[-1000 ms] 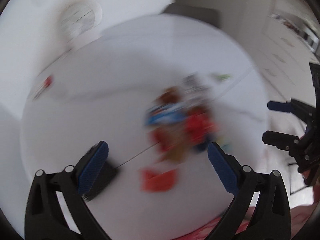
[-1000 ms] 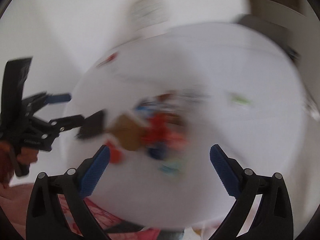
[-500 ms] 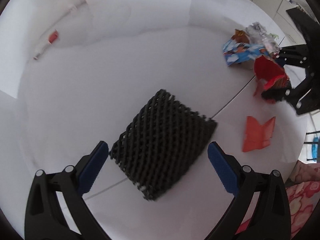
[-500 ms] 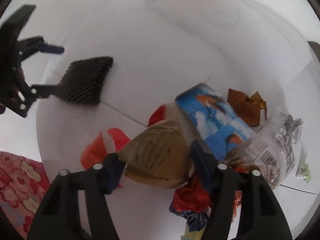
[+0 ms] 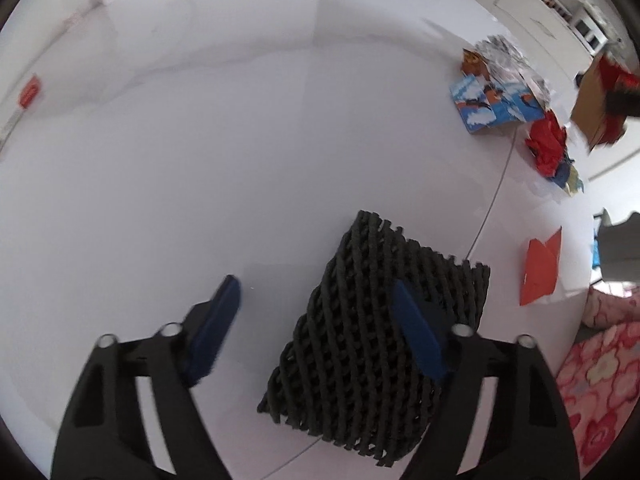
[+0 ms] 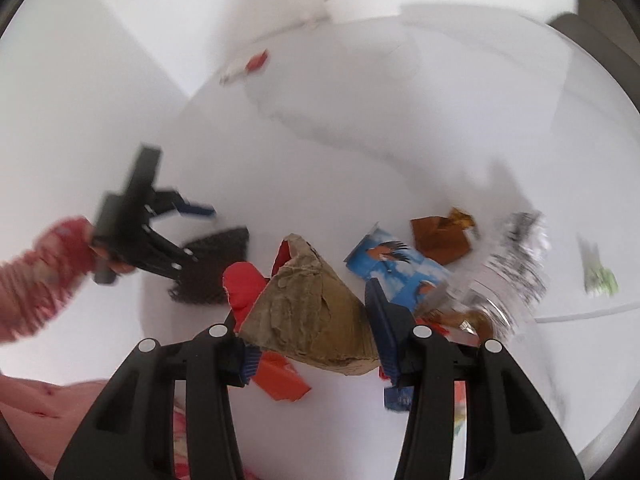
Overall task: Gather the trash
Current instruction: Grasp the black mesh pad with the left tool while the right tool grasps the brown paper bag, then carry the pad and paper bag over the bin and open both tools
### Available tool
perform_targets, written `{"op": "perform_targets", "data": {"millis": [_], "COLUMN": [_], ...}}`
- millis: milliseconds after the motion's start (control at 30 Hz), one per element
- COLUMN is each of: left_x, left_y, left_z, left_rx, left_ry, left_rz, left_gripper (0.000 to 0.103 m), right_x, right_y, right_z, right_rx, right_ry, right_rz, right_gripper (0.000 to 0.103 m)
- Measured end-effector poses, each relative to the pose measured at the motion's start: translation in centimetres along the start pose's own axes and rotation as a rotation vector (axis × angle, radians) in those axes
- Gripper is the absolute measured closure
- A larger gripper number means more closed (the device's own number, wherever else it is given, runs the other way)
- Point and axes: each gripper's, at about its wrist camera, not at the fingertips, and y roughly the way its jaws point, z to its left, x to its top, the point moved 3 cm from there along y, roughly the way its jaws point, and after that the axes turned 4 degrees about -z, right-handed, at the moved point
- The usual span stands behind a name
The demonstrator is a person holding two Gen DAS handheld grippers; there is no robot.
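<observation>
A black mesh foam net (image 5: 360, 344) lies on the white table (image 5: 200, 160). My left gripper (image 5: 316, 332) is low over it, jaws closing. Its right pad (image 5: 416, 332) rests over the net; the left pad (image 5: 218, 324) stands apart on bare table. My right gripper (image 6: 310, 320) is closing on a brown torn cardboard piece (image 6: 312, 312) with a red inside, and the pads press it. That piece hangs blurred above the table's right edge (image 5: 592, 108). The right view also shows the left gripper (image 6: 196, 236) at the net (image 6: 216, 276).
A trash pile lies on the table: a blue bird wrapper (image 6: 400, 268), brown foil (image 6: 440, 236), a silver crinkled wrapper (image 6: 516, 264), a red crumple (image 5: 548, 148) and folded orange-red paper (image 5: 540, 268). A red-and-white item (image 6: 248, 64) lies far off. A flowered sleeve (image 6: 36, 280) is at the left.
My left gripper has sunk closer over the net and its jaws have narrowed. My right gripper has tightened on the cardboard and carried it up off the pile.
</observation>
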Motion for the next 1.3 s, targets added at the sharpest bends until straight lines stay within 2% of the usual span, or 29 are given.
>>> {"op": "perform_targets", "data": {"millis": [133, 200, 267, 367, 467, 633, 767, 900, 967, 1067, 1167, 1300], "left_x": [-0.1, 0.0, -0.2, -0.5, -0.1, -0.2, -0.1, 0.8, 0.8, 2.2, 3.9, 6.4], "left_y": [0.1, 0.2, 0.2, 0.1, -0.3, -2.9, -5.2, -9.4, -12.6, -15.4, -16.9, -16.1], "left_z": [-0.9, -1.1, -1.6, -2.5, -2.9, -3.2, -4.2, -7.1, -9.0, -14.5, -21.4, -32.5], "left_rx": [-0.026, -0.036, -0.053, -0.004, 0.030, 0.081, 0.120, 0.157, 0.177, 0.178, 0.141, -0.003], "left_ry": [0.065, 0.068, 0.044, 0.025, -0.024, -0.086, -0.136, -0.176, -0.180, -0.174, -0.147, -0.090], "left_rz": [-0.010, -0.008, -0.007, -0.034, -0.058, -0.108, -0.144, -0.225, -0.276, -0.329, -0.368, -0.378], "left_gripper": [0.042, 0.058, 0.068, 0.075, 0.090, 0.092, 0.092, 0.092, 0.092, 0.092, 0.092, 0.092], "right_x": [-0.7, -1.3, -2.0, -3.4, -4.6, -7.9, -12.5, -20.1, -24.4, -30.7, -35.2, -39.9], "right_y": [-3.8, -5.3, -6.6, -7.7, -9.6, -13.0, -15.6, -15.4, -13.2, -8.4, -3.9, 1.5], "right_z": [-1.4, -2.3, -3.4, -4.9, -6.5, -8.9, -12.1, -17.6, -21.3, -26.7, -30.8, -34.7], "right_rx": [-0.024, -0.050, -0.086, -0.119, -0.153, -0.214, -0.276, -0.374, -0.408, -0.422, -0.422, -0.388], "right_ry": [0.078, 0.118, 0.160, 0.215, 0.260, 0.345, 0.430, 0.541, 0.598, 0.692, 0.746, 0.775], "right_rz": [-0.049, -0.071, -0.092, -0.126, -0.165, -0.236, -0.255, -0.184, -0.111, 0.010, 0.108, 0.224], "right_gripper": [0.056, 0.056, 0.056, 0.056, 0.056, 0.056, 0.056, 0.055, 0.055, 0.055, 0.054, 0.044]}}
